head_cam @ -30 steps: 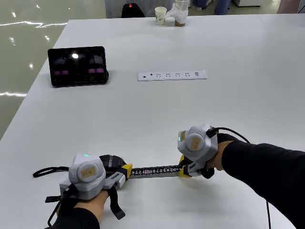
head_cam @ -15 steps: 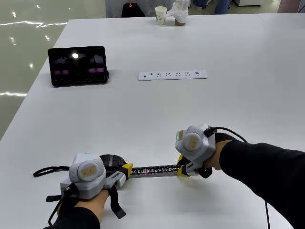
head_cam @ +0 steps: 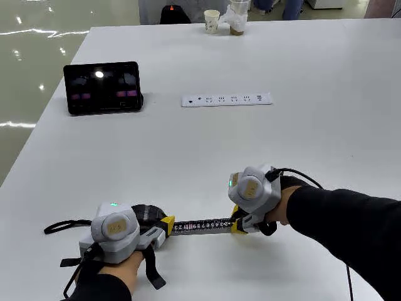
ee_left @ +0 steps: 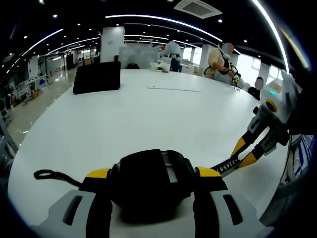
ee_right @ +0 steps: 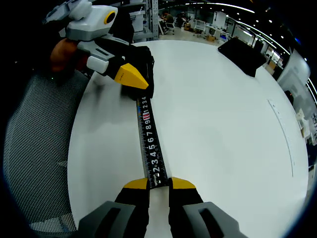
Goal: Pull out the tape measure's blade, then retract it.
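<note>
The black tape measure case lies near the table's front edge, and my left gripper is shut on it. In the left gripper view the case sits between the yellow-tipped jaws of the left gripper. A short length of the blade runs right from the case, low over the table. My right gripper is shut on the blade's end. The right gripper view shows the blade leading from my right gripper up to the case and the left gripper.
A dark tablet stands at the back left, and a white power strip lies mid-table. Paper cups stand at the far edge. The case's black strap trails left. A mesh chair is beside the table.
My right gripper has moved left toward the case with the blade's end, so the exposed blade is shorter. The left gripper and the case have stayed put.
</note>
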